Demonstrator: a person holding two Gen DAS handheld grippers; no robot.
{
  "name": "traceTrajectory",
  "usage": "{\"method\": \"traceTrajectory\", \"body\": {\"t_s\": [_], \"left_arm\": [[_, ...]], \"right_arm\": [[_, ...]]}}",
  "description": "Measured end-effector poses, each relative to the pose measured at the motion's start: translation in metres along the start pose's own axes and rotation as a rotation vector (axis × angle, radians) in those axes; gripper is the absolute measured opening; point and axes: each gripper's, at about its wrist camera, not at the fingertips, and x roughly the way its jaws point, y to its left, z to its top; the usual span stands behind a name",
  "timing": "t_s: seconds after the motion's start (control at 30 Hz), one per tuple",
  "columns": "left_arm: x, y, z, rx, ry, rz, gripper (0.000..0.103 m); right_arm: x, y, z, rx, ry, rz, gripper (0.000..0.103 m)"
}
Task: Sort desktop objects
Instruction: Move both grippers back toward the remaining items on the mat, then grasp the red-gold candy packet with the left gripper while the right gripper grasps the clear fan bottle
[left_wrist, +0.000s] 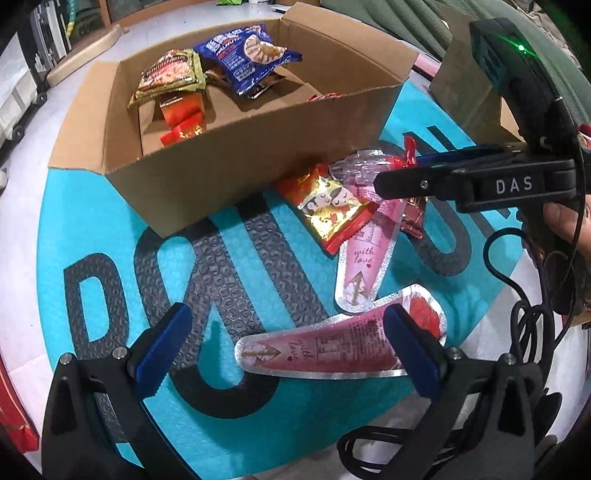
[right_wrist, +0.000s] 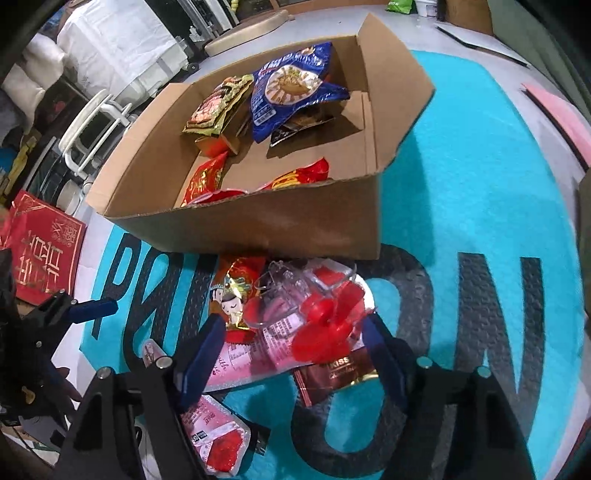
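Teal mat (left_wrist: 258, 258): one cardboard box (left_wrist: 229, 162), two pink pouches (left_wrist: 332, 354).

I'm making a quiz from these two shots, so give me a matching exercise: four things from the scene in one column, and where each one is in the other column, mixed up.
Things:
1. blue snack bag
2. red fan-shaped wrapper
3. red printed board
4. pink cone pouch

Places:
A. between the left gripper's open fingers
B. inside the cardboard box
C. off the teal mat, at its edge
D. between the right gripper's fingers

Pairs: 1-B, 2-D, 3-C, 4-A
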Motion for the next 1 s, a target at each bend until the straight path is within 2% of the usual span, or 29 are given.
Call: {"method": "traceTrajectory", "body": {"t_s": [0.1,0.23,0.37,0.4,0.43,0.47,0.53,0.8,1.0], "left_arm": [[0.004,0.001,-0.001,-0.006,0.004,-0.008,0.103],[0.014,0.005,-0.003,-0.021,0.024,-0.008,0.103],[0.018,0.012,-0.004,-0.051,0.038,-0.006,0.103],[0.018,0.014,-0.003,-0.059,0.035,-0.005,0.103],[0.017,0.015,-0.003,-0.063,0.031,-0.004,0.103],[0.016,0.016,-0.002,-0.066,0.029,-0.002,0.103],[0.016,0.017,-0.001,-0.067,0.027,0.000,0.103],[0.015,0.011,0.002,-0.052,0.018,-0.014,0.103],[0.018,0.002,0.002,-0.010,0.042,-0.143,0.103]], "right_arm": [[0.004,-0.004,-0.002,0.013,0.010,0.008,0.069],[0.000,-0.013,-0.003,0.058,-0.018,0.060,0.064],[-0.006,-0.016,-0.002,0.074,-0.045,0.065,0.060],[-0.007,-0.016,-0.001,0.074,-0.042,0.065,0.050],[-0.008,-0.016,-0.001,0.075,-0.045,0.062,0.034],[-0.009,-0.018,0.000,0.086,-0.043,0.079,0.032],[-0.009,-0.021,0.000,0.106,-0.040,0.103,0.032],[-0.014,-0.022,-0.002,0.112,-0.050,0.102,0.032],[-0.031,-0.024,-0.004,0.126,-0.077,0.107,0.031]]}}
